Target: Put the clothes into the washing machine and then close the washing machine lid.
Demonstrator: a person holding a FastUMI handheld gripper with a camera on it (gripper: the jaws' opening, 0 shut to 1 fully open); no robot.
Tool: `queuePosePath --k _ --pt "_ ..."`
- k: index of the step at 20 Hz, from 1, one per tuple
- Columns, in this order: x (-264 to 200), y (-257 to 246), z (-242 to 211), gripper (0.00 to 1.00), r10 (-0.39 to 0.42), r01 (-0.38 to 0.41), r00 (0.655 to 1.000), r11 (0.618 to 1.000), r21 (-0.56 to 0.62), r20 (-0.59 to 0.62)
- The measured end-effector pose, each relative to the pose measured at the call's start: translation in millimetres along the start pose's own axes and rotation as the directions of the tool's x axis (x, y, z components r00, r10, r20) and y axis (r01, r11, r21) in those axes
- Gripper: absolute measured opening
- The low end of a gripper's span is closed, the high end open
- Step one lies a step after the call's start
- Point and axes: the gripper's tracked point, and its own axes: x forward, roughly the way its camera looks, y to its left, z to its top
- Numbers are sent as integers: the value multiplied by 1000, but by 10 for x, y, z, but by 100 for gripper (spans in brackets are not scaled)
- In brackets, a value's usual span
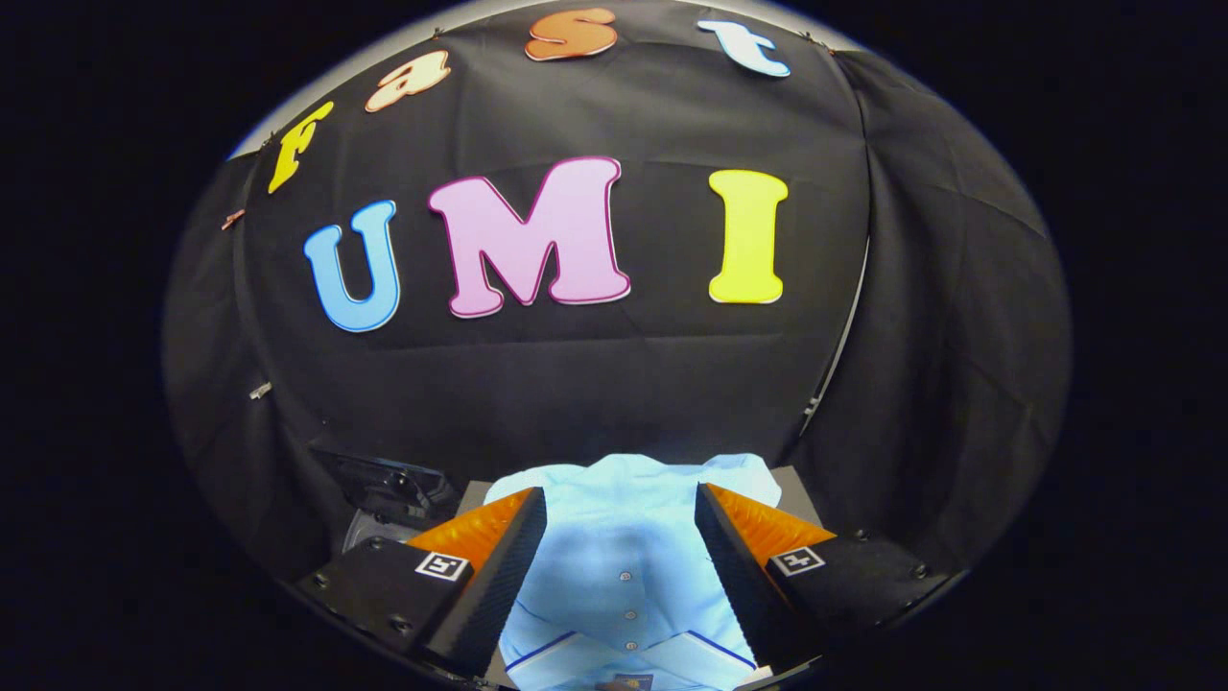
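While tongs (pixel 621 523) gape over shirt (pixel 624 537), washer (pixel 393 489) beside.

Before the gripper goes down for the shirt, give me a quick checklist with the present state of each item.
1. Fingers apart enough to take cloth: ok. The gripper is open, its jaws spread wide.
2. Shirt lined up: ok. The light blue shirt lies between and just ahead of the fingers, button row showing.
3. Grip on the shirt: not ok. Neither finger presses on it.
4. Shirt free to lift: cannot tell. Its near part runs under the gripper.
5. Washing machine lid open: cannot tell. A dark part shows beyond the left finger, too little to judge.
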Motion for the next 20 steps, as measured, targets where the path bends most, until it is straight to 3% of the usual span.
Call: queuePosePath --k 5,14,20 --pt "416 -14 -274 98 -16 14 992 1000 -17 -124" --pt "748 -155 -718 99 -51 46 964 999 -27 -261" --pt "877 -151 -862 97 -9 13 953 1000 11 -302"
